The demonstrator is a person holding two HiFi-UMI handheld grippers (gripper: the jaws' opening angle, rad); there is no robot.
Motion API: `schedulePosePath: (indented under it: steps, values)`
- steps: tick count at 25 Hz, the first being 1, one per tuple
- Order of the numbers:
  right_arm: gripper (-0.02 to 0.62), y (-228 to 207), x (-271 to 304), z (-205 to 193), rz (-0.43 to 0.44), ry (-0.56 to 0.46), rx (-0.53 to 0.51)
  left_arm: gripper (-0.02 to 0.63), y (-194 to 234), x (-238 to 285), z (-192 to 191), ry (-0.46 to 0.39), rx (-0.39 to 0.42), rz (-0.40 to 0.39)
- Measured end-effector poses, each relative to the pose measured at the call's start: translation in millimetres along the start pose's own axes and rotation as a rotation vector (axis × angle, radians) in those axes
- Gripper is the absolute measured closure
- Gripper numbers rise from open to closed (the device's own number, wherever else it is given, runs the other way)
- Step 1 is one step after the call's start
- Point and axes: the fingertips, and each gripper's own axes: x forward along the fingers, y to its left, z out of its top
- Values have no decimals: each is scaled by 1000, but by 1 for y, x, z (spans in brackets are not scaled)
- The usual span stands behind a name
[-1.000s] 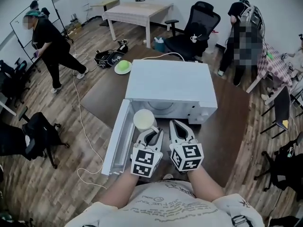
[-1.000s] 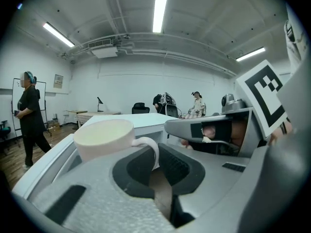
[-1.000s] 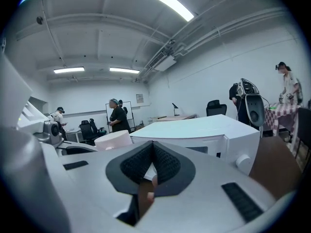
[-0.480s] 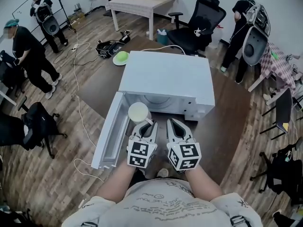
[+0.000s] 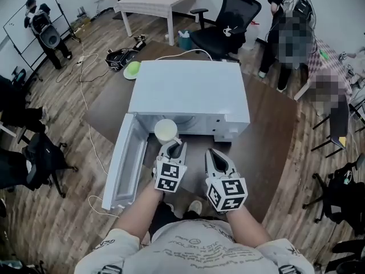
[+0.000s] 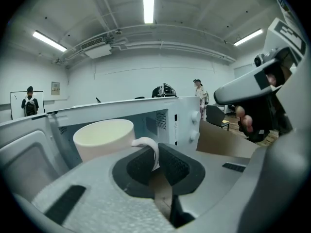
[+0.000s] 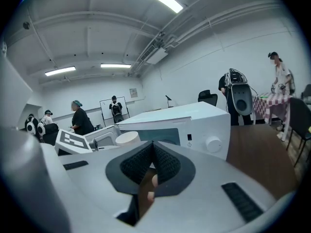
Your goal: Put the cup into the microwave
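Observation:
A cream cup (image 5: 166, 130) hangs at the mouth of the white microwave (image 5: 191, 92), whose door (image 5: 122, 158) is swung open to the left. My left gripper (image 5: 175, 145) is shut on the cup's handle (image 6: 151, 151); the cup (image 6: 103, 139) fills the left gripper view in front of the oven cavity. My right gripper (image 5: 215, 154) hovers just right of the left one, jaws shut with nothing between them; in its view (image 7: 152, 165) the cup (image 7: 128, 138) and the microwave's front panel (image 7: 204, 130) lie ahead.
The microwave stands on a dark brown table (image 5: 271, 136). A green object (image 5: 132, 69) lies at the table's far left corner. Office chairs (image 5: 225, 24), a white table (image 5: 157, 1), cables on the floor (image 5: 85, 110) and several people stand around.
The left gripper has carried the cup a little forward to the microwave's opening. The right gripper has drawn back and to the right. The head view has shifted.

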Motion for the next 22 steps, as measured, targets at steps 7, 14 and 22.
schedulePosePath:
  steps: [7,14,22]
  values:
    - [581,-22,-12,-20,-54,36,-3,571,3,45,-14,7,79,-28]
    - [581,-42,-26,-28,-100,60,-36,569,15,77,-21,-18,88,-75]
    - [581,-53,-31,-34,-141,73,-37,569,51,101,-23,-35,-5,-50]
